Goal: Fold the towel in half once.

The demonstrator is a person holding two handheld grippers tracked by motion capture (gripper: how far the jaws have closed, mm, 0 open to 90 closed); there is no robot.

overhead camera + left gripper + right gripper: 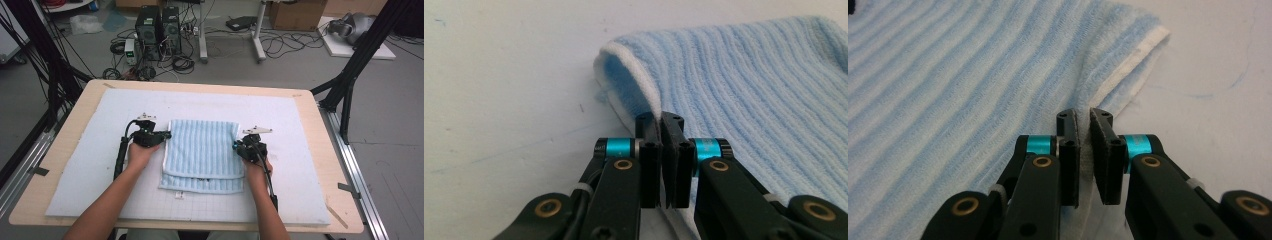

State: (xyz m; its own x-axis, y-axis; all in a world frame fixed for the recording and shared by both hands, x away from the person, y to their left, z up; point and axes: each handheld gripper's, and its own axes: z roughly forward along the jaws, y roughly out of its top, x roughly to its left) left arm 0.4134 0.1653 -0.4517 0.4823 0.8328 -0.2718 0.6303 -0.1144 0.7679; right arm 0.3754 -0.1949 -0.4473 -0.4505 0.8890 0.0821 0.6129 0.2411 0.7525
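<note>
A light blue striped towel (202, 152) lies folded on the white mat (295, 130), its upper layer stopping short of the lower layer's near edge. My left gripper (162, 135) is at the towel's left edge, shut on the white-trimmed hem of the towel (724, 85), which arches up beyond the jaws of the left gripper (660, 120). My right gripper (236, 145) is at the towel's right edge. Its jaws pinch a ridge of the towel (948, 100) near the white hem, just behind the tips of the right gripper (1083, 117).
The mat covers most of a wooden table (65, 145). Beyond the table's far edge the floor holds computer towers (157, 27), tangled cables (182, 62) and a cardboard box (297, 14). Black frame legs (350, 75) stand at the right.
</note>
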